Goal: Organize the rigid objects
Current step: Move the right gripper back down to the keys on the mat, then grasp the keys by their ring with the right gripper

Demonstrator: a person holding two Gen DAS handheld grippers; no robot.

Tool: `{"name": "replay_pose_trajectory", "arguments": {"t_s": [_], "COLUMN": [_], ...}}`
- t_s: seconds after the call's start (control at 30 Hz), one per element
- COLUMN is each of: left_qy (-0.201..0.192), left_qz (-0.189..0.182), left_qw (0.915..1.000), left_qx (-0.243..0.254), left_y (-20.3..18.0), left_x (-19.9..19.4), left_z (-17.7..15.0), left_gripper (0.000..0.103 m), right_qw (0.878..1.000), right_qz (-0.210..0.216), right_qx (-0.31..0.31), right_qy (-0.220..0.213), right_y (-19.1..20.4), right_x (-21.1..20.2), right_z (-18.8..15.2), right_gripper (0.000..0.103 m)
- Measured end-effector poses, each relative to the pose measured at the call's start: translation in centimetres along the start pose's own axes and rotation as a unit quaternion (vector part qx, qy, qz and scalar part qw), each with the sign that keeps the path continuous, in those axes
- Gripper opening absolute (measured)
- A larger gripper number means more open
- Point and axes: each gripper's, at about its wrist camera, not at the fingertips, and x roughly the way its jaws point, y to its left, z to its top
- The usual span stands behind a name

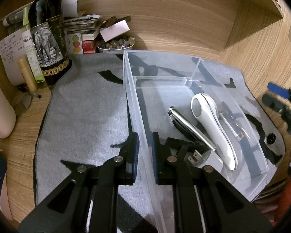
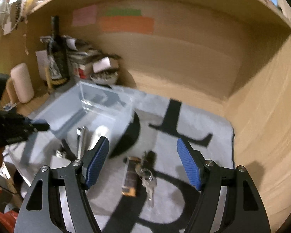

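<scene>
Sitting inside one clear plastic organizer box: one white lint shaver, one silver clipper, one plug adapter. Lying outside on one grey mat: one bunch of keys, one small dark packet. Standing behind: one wine bottle, one bowl of beads.

The near wall of a clear plastic box is pinched between the pads of the left gripper. The box is set on a grey mat. Inside it are laid a white handheld device, a metal clipper and a plug. A dark bottle is stood beyond the mat.
</scene>
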Motion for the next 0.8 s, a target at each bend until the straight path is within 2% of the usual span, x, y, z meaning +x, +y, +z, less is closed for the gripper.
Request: {"name": "replay_pose_trajectory", "arguments": {"t_s": [0.23,0.47,0.6,0.8], "left_qy": [-0.001,-0.001,-0.001,-0.001], "left_qz": [-0.001,-0.001,0.000,0.000], "left_qw": [1.0000,1.0000,1.0000,1.0000], "left_qx": [0.000,0.000,0.000,0.000], "left_y": [0.1,0.1,0.1,0.1], "left_x": [0.0,0.0,-0.1,-0.1], "left_z": [0.0,0.0,0.0,0.0], "left_gripper": [0.013,0.013,0.013,0.013], "right_qw": [0.998,0.995,0.992,0.992], "right_qz": [-0.003,-0.011,-0.005,0.009], "right_qx": [0.026,0.036,0.042,0.048], "right_qy": [0.055,0.088,0.120,0.120], "right_y": [-1.6,-2.5,-3.2,-2.9], "right_x": [2.3,4.0,5.6,6.1], "right_z": [-3.1,-5.5,-6.5,-6.2], "right_gripper": [0.070,0.069,0.055,0.053]}}
